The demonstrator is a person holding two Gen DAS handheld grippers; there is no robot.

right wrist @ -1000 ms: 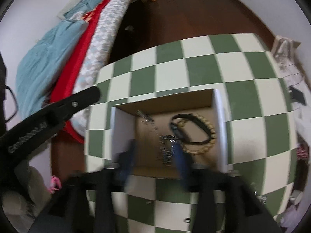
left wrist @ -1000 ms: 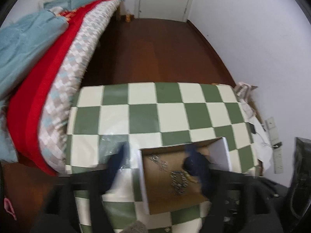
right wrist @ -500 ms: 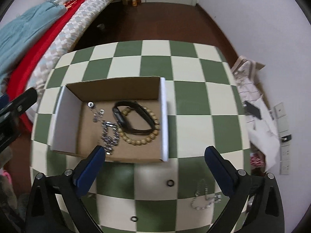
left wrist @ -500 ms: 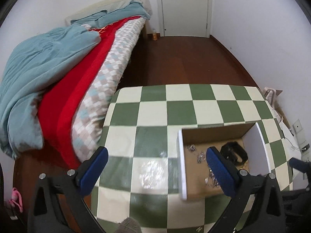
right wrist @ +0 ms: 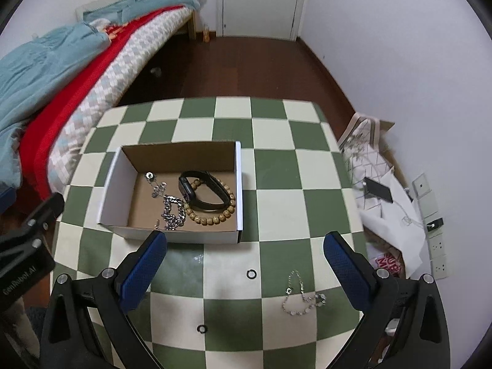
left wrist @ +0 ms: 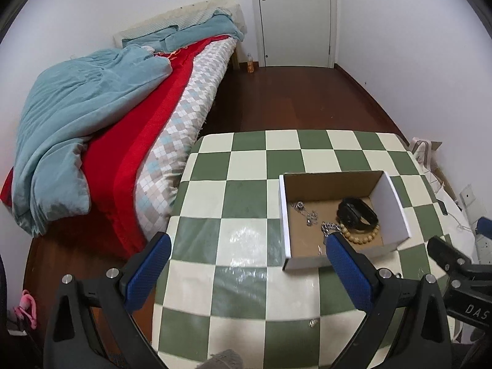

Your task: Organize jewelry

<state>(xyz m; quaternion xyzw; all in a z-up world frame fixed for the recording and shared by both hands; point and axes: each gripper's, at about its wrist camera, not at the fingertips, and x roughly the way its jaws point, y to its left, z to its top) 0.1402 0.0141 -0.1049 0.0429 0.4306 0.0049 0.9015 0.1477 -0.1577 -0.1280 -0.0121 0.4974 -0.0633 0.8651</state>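
Note:
A cardboard box (right wrist: 123, 224) (left wrist: 286, 215) stands on the green-and-white checked table (right wrist: 276, 166). In it lie a black band (right wrist: 206, 190), a wooden bead bracelet (right wrist: 212, 218) and silver chains (right wrist: 172, 212). On the table in front of the box lie a silver chain bracelet (right wrist: 303, 295) and two small black rings (right wrist: 251, 274) (right wrist: 201, 328). My right gripper (right wrist: 244, 263) is open and empty above these loose pieces. My left gripper (left wrist: 246, 264) is open and empty, left of the box's near corner. A small silver piece (left wrist: 313, 323) lies near it.
A bed (left wrist: 107, 117) with blue and red covers runs along the table's left side. Bags, papers and a phone (right wrist: 378, 190) lie right of the table by the wall sockets. A closed door (left wrist: 295, 15) is at the far end, across bare wooden floor.
Both grippers have pulled back and up from the box and opened wide. The views now take in the whole table and room.

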